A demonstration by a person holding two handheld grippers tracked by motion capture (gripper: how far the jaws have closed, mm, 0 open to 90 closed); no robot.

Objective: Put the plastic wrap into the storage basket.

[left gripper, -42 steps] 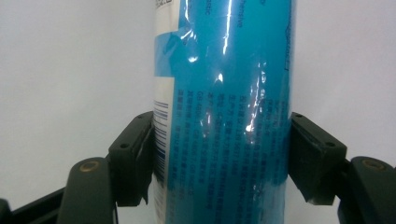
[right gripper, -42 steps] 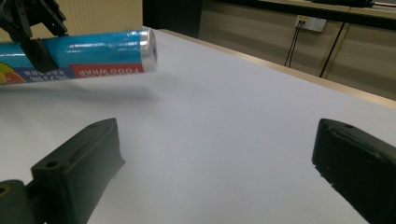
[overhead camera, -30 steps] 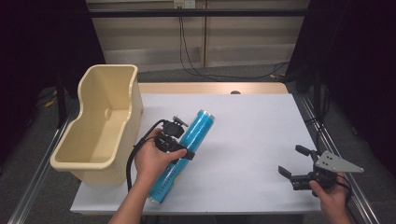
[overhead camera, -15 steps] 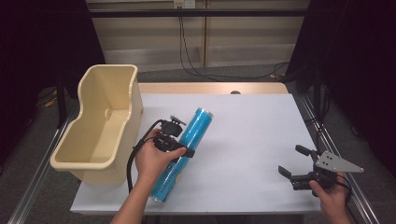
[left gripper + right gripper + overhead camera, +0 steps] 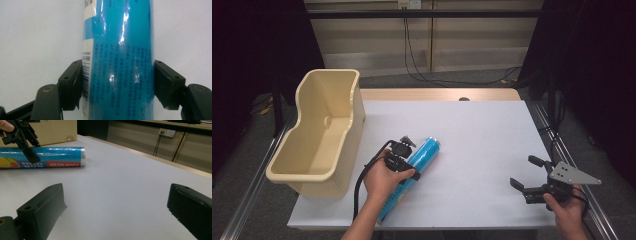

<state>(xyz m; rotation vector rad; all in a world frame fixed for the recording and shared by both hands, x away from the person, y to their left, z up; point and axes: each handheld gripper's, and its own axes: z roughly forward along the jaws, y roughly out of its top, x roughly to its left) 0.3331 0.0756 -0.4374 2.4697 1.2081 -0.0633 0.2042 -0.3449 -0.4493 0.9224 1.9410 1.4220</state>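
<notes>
A long blue roll of food wrap (image 5: 425, 151) lies slanted on the white table (image 5: 482, 130), left of the middle. My left gripper (image 5: 410, 159) is shut across the roll's middle, and in the left gripper view both black jaws press on the sides of the roll (image 5: 120, 50). The right gripper view shows the roll (image 5: 57, 157) lying flat at the far left, with the left gripper (image 5: 27, 147) on it. Near the table's front right corner my right gripper (image 5: 523, 171) is open, with only bare table between its jaws (image 5: 115, 202).
A tall cream plastic bin (image 5: 348, 131) stands at the table's left edge, close beside the left hand. The table's wooden far edge (image 5: 437, 94) runs along the back, with cables and a wall socket behind it.
The left gripper and the blue roll have shifted a little toward the table's front edge. The right gripper has stayed in place.
</notes>
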